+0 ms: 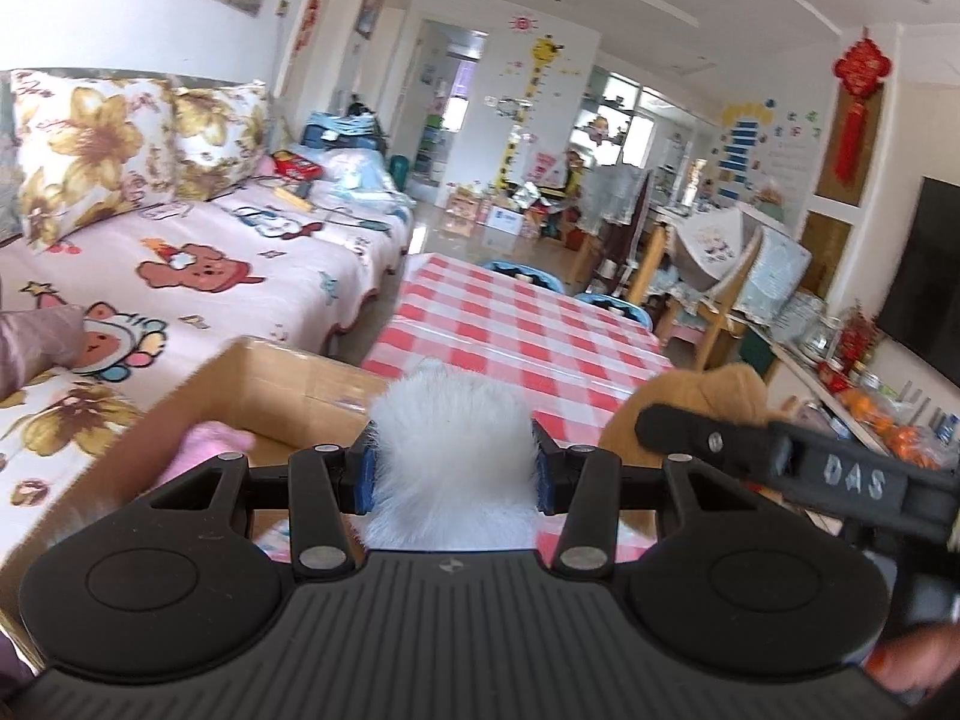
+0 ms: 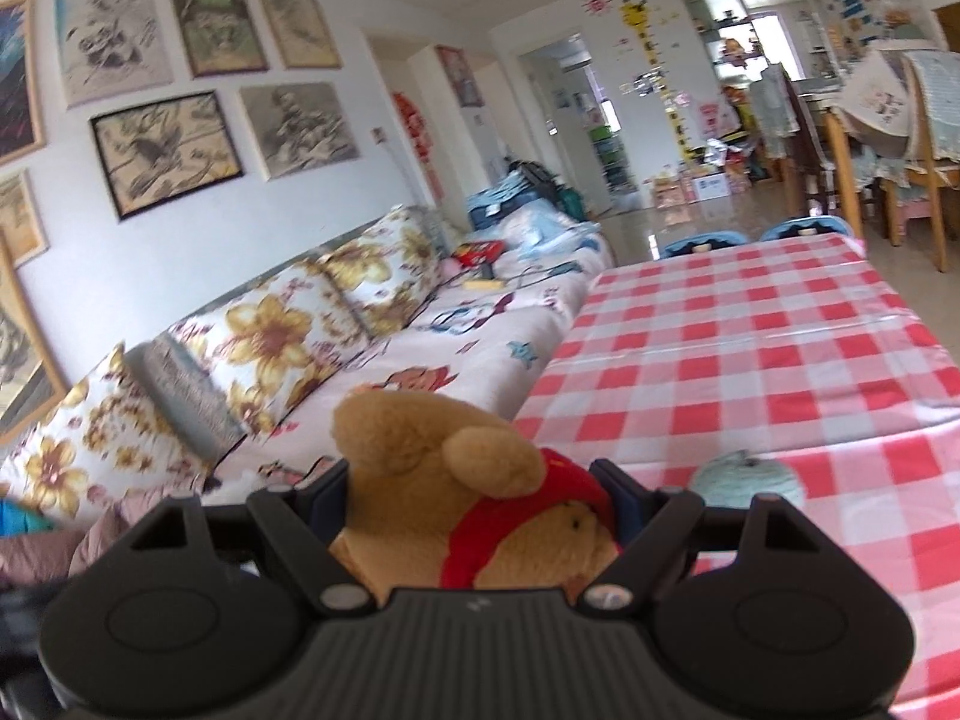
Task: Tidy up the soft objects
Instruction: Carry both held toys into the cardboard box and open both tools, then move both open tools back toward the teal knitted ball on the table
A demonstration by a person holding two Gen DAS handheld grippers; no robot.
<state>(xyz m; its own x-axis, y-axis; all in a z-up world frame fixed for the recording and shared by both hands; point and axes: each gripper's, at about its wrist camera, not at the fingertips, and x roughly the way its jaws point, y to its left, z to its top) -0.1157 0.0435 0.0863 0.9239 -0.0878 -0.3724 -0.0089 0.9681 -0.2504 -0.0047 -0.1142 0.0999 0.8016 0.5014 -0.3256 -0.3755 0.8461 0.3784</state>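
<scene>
My left gripper (image 1: 453, 468) is shut on a white fluffy soft toy (image 1: 450, 420), its blue pads pressing into the fur on both sides. It hangs by the right edge of an open cardboard box (image 1: 282, 384), where a pink soft object (image 1: 207, 447) lies inside. My right gripper (image 2: 474, 498) is shut on a tan teddy bear (image 2: 432, 450) in a red shirt, held above the table's near left edge. In the left wrist view the right gripper (image 1: 660, 420) and the teddy bear (image 1: 720, 390) show at the right. A pale green soft ball (image 2: 747, 474) lies on the checked table.
The table (image 2: 750, 336) has a red and white checked cloth. A sofa (image 1: 180, 276) with flowered cushions runs along its left side. Blue stools (image 2: 702, 246) stand at the table's far end, wooden chairs (image 2: 840, 144) beyond. A person's sleeve (image 1: 36, 342) rests on the sofa.
</scene>
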